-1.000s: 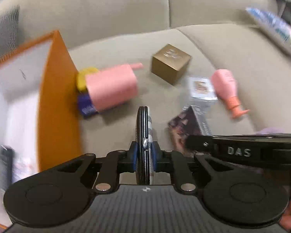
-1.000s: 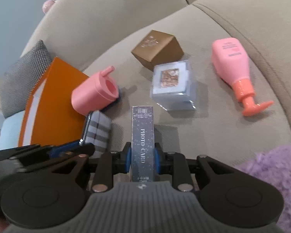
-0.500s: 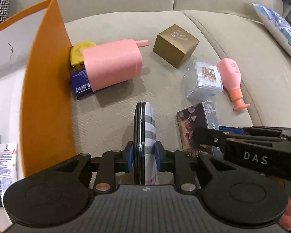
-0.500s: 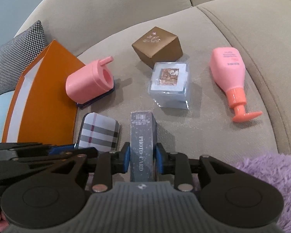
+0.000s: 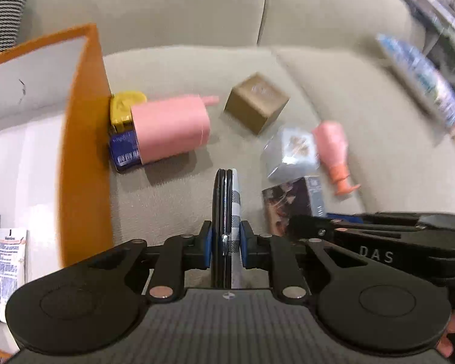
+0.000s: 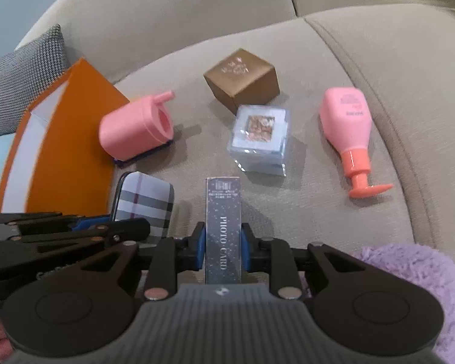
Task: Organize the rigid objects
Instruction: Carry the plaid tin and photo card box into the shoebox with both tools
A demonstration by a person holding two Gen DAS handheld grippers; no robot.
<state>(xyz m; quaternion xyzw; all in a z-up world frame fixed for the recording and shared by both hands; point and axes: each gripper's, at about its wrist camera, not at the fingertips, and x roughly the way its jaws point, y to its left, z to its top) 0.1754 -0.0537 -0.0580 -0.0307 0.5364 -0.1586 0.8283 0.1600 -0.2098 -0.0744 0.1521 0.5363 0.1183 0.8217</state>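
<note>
My left gripper (image 5: 226,239) pinches a flat plaid case (image 5: 226,194) edge-on, and its jaws are closing on it. The same plaid case (image 6: 145,200) shows at the left of the right wrist view. My right gripper (image 6: 223,242) holds a dark box marked PHOTO CARD (image 6: 223,209) upright, its jaws closing on it. Both are held above the beige sofa seat (image 6: 303,212). An open orange box (image 5: 82,151) stands to the left with a dark bottle and a packet (image 5: 9,254) inside.
On the seat lie a pink cup (image 6: 133,127) on a blue tin (image 5: 124,154), a yellow item (image 5: 124,109), a gold cube box (image 6: 242,79), a clear cube (image 6: 261,136) and a pink bottle (image 6: 348,124). A purple fluffy cloth (image 6: 409,273) lies near right.
Both grippers keep their items and have lifted slightly. The left view has swung, so the sofa objects sit lower in it and look blurred.
</note>
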